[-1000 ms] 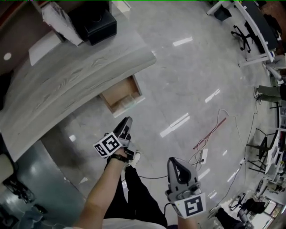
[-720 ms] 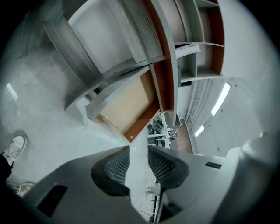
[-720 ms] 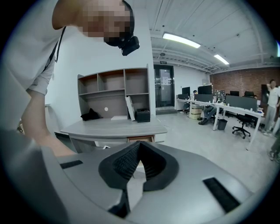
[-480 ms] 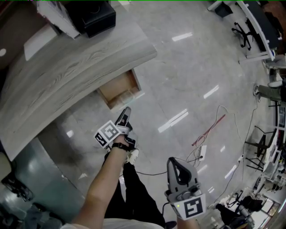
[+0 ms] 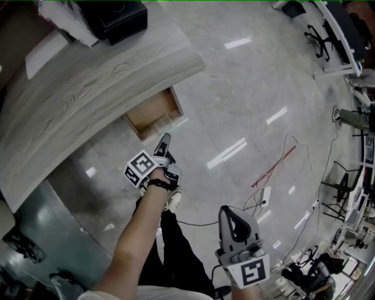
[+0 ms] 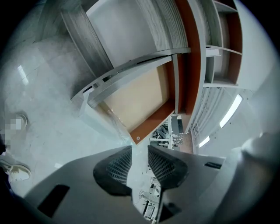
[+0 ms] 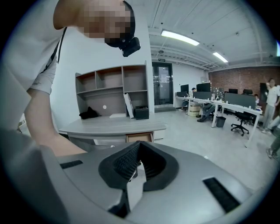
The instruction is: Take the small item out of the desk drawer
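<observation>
The desk drawer (image 5: 153, 115) stands pulled out from under the grey wood-grain desk (image 5: 88, 94), showing a pale wooden bottom (image 6: 140, 98). Something clear and glossy lies along its front wall (image 5: 168, 123), too indistinct to name. My left gripper (image 5: 164, 139) hangs just in front of the drawer and points at it; in the left gripper view (image 6: 139, 151) its jaws stand apart with nothing between them. My right gripper (image 5: 226, 211) is held low by my body, far from the drawer, with its pads meeting at the tips (image 7: 138, 146) and nothing in them.
A black box (image 5: 120, 17) and papers sit on the desk's far end. A red cable (image 5: 275, 170) and a power strip (image 5: 265, 196) lie on the shiny floor to the right. Office chairs and desks stand at the far right. My shoe (image 5: 173, 200) is below the left gripper.
My left gripper has moved forward and up, closer to the open drawer's front. The right gripper has stayed about where it was.
</observation>
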`<state>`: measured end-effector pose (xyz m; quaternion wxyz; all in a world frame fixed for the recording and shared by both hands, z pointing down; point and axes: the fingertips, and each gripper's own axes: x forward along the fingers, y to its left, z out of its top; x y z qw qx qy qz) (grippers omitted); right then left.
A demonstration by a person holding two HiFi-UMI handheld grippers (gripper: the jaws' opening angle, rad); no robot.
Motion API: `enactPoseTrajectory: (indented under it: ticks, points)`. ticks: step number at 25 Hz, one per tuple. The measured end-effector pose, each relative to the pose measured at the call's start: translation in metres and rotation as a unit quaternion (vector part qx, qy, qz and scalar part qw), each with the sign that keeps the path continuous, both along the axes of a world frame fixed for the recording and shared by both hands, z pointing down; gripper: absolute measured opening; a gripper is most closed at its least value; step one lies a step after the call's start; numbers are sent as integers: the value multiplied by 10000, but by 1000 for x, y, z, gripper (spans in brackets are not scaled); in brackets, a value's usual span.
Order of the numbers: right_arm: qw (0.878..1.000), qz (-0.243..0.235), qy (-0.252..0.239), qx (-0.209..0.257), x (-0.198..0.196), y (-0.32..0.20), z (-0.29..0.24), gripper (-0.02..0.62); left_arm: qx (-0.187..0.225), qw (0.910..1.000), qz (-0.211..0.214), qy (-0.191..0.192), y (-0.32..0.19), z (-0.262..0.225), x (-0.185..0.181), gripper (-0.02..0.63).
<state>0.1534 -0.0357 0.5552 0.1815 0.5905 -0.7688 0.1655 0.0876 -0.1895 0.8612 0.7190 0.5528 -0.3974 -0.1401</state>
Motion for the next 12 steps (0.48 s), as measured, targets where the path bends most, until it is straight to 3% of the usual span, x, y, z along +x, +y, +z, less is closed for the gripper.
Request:
enactPoseTrajectory:
  ticks: [12]
  points:
    - [9999,113,-11,-85,10,-9,9,21,-269,9996,91,44,3,19,10,121]
